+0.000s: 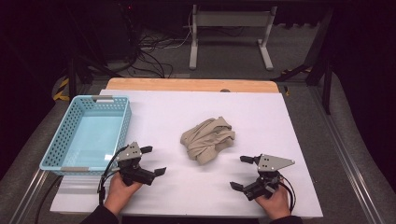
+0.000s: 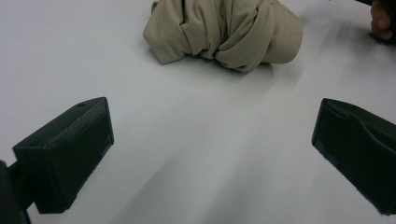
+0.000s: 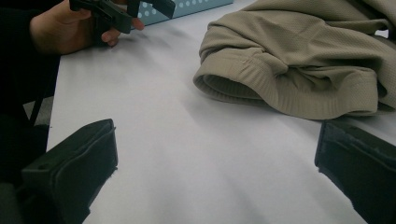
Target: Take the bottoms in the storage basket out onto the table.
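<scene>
A crumpled beige garment lies in a heap on the white table top, a little right of centre. My left gripper stands open near the front left, its jaws pointing at the garment, which lies well ahead of it. My right gripper stands open at the front right, jaws facing left. In the right gripper view the garment's ribbed hem lies close to the right jaw. Nothing sits between the jaws of either the left gripper or the right gripper.
A light blue perforated basket sits on the table's left side, with nothing in it. A wooden strip borders the far edge. Beyond it are cables and a white stand on the floor.
</scene>
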